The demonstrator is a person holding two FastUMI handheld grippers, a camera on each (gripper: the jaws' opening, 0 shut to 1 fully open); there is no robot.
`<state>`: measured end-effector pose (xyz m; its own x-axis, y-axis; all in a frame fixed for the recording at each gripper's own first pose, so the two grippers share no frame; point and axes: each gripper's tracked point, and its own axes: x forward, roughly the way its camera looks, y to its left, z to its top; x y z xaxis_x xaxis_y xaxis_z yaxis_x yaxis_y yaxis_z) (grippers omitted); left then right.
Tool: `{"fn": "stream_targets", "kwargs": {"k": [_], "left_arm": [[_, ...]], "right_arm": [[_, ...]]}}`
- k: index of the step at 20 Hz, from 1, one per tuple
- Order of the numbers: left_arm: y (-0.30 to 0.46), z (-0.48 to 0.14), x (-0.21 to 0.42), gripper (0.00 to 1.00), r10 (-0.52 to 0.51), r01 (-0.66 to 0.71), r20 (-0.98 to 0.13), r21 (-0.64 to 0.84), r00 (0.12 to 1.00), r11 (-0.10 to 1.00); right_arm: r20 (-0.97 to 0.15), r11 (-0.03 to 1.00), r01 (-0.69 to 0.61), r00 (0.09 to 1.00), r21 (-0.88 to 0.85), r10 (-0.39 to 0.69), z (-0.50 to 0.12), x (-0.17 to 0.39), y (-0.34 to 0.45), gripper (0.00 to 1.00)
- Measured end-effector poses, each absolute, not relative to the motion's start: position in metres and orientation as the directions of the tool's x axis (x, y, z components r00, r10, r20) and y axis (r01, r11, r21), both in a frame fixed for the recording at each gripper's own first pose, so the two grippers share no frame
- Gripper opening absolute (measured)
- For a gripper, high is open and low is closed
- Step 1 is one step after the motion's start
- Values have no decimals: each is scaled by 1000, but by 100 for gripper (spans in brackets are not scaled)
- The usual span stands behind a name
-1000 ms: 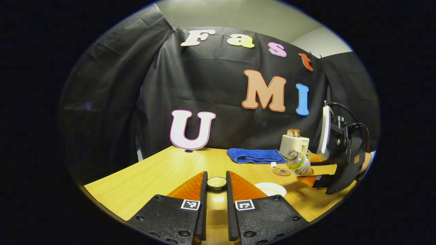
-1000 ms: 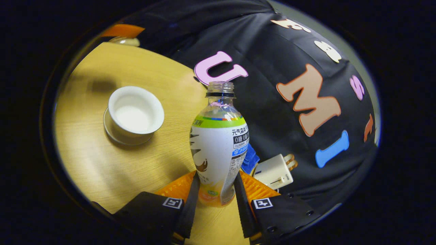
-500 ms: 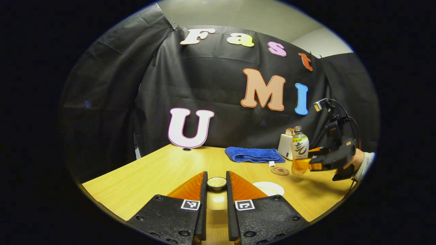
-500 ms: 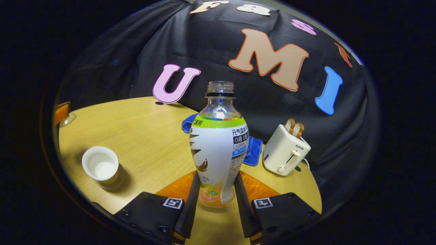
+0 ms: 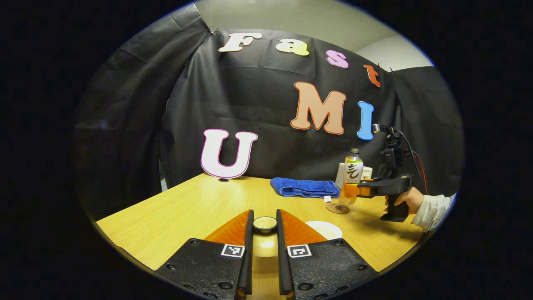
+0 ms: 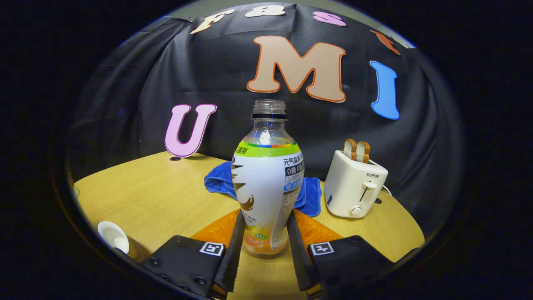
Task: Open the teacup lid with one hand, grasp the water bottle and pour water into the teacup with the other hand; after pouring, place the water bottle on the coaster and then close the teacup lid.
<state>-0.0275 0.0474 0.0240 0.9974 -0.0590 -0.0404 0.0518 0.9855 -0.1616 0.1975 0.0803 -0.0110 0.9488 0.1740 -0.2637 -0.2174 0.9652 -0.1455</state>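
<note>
A: Where does the water bottle (image 6: pixel 267 179) stand?

B: Upright, uncapped, gripped low down by both fingers of the right gripper (image 6: pixel 264 243). In the left gripper view the water bottle (image 5: pixel 352 177) sits over the round coaster (image 5: pixel 337 208); I cannot tell whether its base touches.

A: And the other tool?

B: The left gripper (image 5: pixel 265 246) is closed narrow on the teacup lid (image 5: pixel 265 223), both fingers pressing its sides, held above the wooden table (image 5: pixel 200 208).

A: The cup?

B: The teacup (image 5: pixel 324 229) stands open just right of the left gripper's fingers. In the right gripper view the teacup (image 6: pixel 114 237) is at the lower left, near the table's near edge.

A: Room to move?

B: The left half of the table is bare wood up to the black cloth wall (image 5: pixel 250 104). Between teacup and coaster there is open tabletop.

A: What crowds the bottle?

B: A blue towel (image 6: pixel 306 191) lies just behind it, and a white toaster (image 6: pixel 354 189) with two bread slices stands to the right, close to the wall. A hand (image 5: pixel 404 200) in a pale sleeve holds the right gripper's handle at the table's right edge.
</note>
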Motion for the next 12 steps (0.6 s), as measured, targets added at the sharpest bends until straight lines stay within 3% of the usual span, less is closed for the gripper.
{"fn": "stream_targets", "kwargs": {"k": [12], "left_arm": [[39, 24, -28, 23, -82, 74, -41, -175, 996, 982]], "right_arm": [[-311, 984, -176, 938, -41, 155, -47, 223, 80, 61]]}}
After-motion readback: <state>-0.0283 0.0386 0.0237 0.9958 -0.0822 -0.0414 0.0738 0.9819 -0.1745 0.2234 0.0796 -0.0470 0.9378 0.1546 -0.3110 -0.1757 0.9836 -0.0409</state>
